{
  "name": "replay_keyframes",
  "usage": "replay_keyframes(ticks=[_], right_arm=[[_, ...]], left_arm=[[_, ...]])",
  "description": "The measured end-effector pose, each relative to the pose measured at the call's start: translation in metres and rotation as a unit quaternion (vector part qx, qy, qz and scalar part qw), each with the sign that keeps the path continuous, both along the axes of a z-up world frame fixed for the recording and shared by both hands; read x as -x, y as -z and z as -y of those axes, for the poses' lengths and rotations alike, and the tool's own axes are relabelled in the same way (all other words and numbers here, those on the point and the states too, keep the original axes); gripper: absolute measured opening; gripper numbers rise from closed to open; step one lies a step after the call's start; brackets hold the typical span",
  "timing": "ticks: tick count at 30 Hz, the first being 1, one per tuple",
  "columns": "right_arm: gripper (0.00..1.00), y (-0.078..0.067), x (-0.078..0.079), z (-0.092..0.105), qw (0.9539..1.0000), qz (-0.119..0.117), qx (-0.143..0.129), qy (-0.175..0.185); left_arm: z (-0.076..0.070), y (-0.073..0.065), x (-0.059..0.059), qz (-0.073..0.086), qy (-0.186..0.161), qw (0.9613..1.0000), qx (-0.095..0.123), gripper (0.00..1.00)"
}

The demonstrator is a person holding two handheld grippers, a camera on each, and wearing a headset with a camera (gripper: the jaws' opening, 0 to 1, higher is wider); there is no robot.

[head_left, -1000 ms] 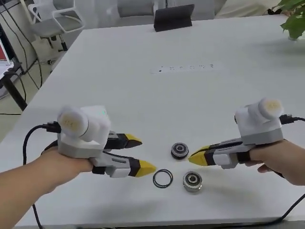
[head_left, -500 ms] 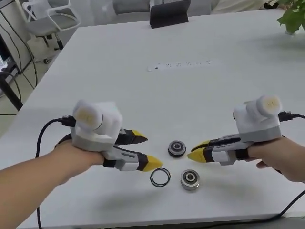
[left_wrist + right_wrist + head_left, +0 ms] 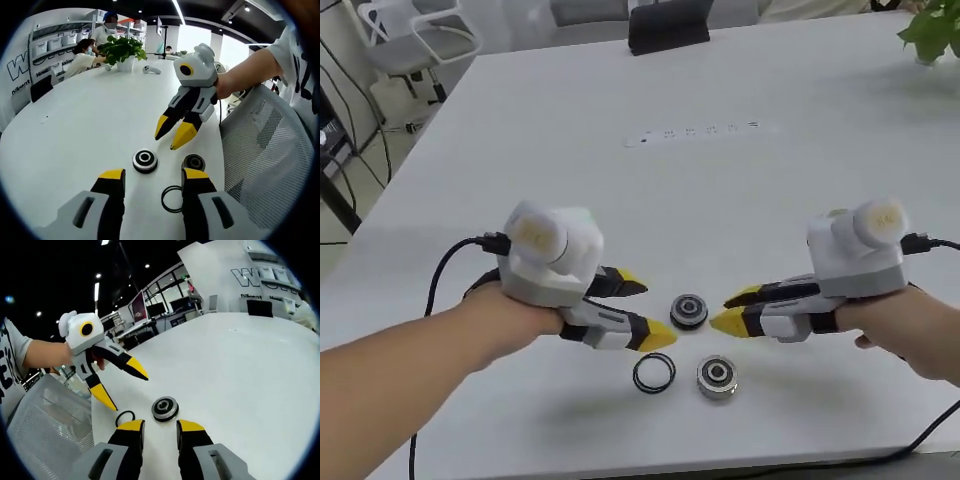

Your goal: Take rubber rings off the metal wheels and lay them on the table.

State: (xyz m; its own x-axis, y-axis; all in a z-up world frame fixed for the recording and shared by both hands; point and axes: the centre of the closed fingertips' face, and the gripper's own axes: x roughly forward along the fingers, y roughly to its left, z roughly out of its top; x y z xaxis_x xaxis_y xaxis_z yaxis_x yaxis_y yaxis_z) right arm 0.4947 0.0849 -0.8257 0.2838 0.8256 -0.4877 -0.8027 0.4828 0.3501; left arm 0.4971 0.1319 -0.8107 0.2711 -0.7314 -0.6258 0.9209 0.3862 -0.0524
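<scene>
Currently, in the head view, one rubber ring (image 3: 654, 373) lies loose on the desk (image 3: 770, 180); the near wheel (image 3: 717, 377) just beside the ring looks bare, and the dark-rimmed far wheel (image 3: 689, 311) just beyond the ring is apparently not yet stripped. In the left gripper view, the left tool (image 3: 153, 175) is spread and empty, just short of the ring. In the right gripper view, the right tool (image 3: 160, 426) is parted and holds nothing, near the ring.

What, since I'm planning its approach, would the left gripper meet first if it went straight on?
Most likely the farther metal wheel lying just ahead, in line with the gap between the open left gripper's jaws. The right gripper hovers beyond it; depth there is unclear.
</scene>
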Motion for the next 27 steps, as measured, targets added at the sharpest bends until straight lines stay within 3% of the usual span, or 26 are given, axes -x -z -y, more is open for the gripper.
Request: replay_keyframes(ticks=[27], right_arm=[[0.23,0.007,-0.002,0.004,1.0000,0.004,0.005,0.003]], left_arm=[[0.028,0.015,-0.015,-0.017,0.008,0.9998,0.003,0.29]])
